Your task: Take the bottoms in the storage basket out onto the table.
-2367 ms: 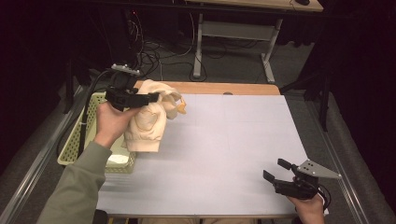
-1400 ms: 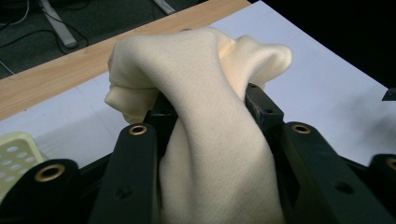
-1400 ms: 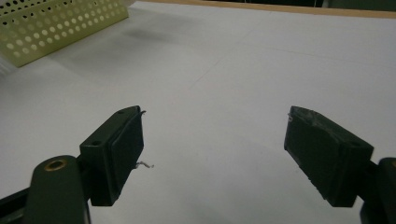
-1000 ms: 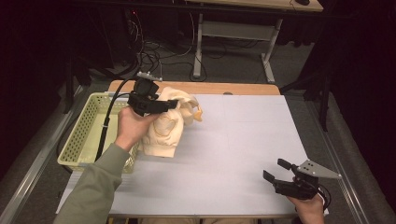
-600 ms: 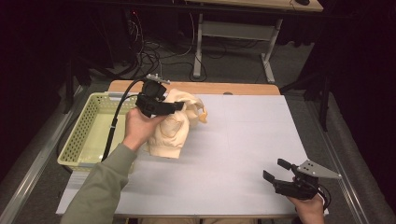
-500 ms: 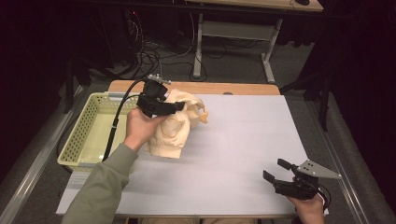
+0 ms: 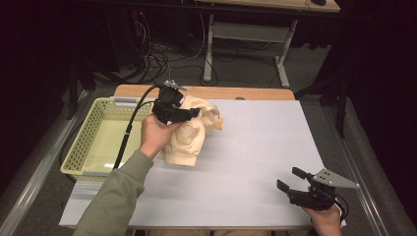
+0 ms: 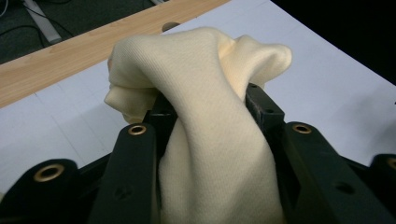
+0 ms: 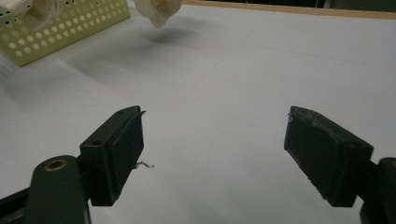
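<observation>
A cream cloth garment [image 7: 189, 137] hangs bunched from my left gripper [image 7: 189, 113], over the white table's left part, just right of the basket. In the left gripper view the black jaws pinch a thick fold of the cream cloth [image 8: 210, 140], which bulges above them around my left gripper [image 8: 210, 100]. The cloth's lower end [image 9: 159, 11] hangs just above the table in the right gripper view. My right gripper [image 7: 295, 184] rests at the front right of the table. Its jaws stand wide apart with nothing between them, my right gripper [image 9: 212, 144] over bare white surface.
A pale green perforated basket [image 7: 88, 140] stands at the table's left edge; its wall [image 9: 70, 28] appears far off in the right gripper view. A wooden strip [image 7: 236, 92] runs along the table's far edge. White table [image 7: 255, 147] lies between the two hands.
My left hand has carried the cloth rightward, from over the basket to the table beside it, and slightly lower. The right gripper has stayed still.
</observation>
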`<state>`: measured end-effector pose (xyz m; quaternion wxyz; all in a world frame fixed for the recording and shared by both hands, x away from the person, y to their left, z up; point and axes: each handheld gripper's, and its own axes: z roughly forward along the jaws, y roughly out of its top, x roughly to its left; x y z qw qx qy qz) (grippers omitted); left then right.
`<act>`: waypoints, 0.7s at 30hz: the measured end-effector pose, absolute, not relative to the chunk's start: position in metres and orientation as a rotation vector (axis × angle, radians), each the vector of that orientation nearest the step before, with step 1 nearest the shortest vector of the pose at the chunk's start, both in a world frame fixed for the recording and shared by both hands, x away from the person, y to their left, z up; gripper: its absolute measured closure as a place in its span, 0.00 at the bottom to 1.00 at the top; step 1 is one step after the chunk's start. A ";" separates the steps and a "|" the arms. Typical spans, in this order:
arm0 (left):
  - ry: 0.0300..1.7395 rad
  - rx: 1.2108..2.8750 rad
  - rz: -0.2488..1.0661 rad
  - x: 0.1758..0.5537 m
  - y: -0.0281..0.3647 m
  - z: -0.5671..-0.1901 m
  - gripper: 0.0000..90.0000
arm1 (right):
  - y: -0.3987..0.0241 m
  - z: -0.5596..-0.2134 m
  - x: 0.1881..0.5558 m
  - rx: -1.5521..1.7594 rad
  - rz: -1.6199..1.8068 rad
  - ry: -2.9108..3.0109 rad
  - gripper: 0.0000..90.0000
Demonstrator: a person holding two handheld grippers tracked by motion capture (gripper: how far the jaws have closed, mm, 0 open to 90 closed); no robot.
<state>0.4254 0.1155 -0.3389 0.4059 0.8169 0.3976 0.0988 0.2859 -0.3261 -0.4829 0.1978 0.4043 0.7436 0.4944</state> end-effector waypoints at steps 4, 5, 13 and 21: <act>1.004 2.062 0.253 0.427 0.113 -0.341 0.68 | -0.326 -0.483 0.286 1.132 1.384 2.081 0.22; 1.005 2.060 0.256 0.428 0.112 -0.342 0.68 | -0.326 -0.483 0.286 1.131 1.384 2.081 0.22; 1.016 2.055 0.248 0.434 0.105 -0.349 0.67 | -0.326 -0.483 0.286 1.127 1.384 2.082 0.23; 1.027 2.050 0.248 0.440 0.100 -0.355 0.67 | -0.326 -0.483 0.286 1.125 1.385 2.084 0.22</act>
